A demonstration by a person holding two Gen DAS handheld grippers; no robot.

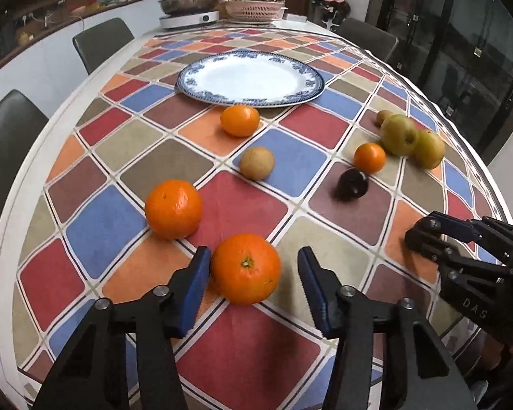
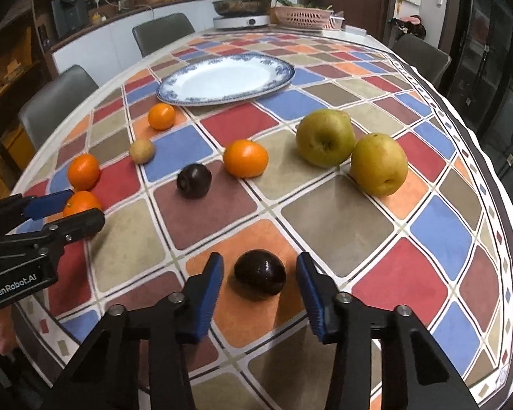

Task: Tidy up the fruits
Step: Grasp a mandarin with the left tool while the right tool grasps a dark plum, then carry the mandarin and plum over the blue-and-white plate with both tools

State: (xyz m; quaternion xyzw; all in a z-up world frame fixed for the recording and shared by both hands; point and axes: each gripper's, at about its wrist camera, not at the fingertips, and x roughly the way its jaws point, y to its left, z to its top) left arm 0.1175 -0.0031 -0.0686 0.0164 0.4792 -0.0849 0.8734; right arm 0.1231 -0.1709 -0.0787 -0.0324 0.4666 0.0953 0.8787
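A checkered tablecloth point(image 1: 126, 157) covers the dining table, with grey chairs point(image 2: 164, 30) around it. Dark glass doors point(image 1: 461, 34), possibly a cabinet, stand behind.

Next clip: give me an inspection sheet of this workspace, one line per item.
Surface: table under a colourful checked cloth.
Job's things: empty blue-rimmed plate; oranges, two green apples, dark plums and small brown fruits loose on the cloth.
Clutter: cooker with pan and pink basket at the far end.
Grippers: left gripper straddles an orange; right gripper straddles a dark plum, pads not pressing.
Cables: nothing seen.
Surroundings: chairs, counter, dark glass doors.
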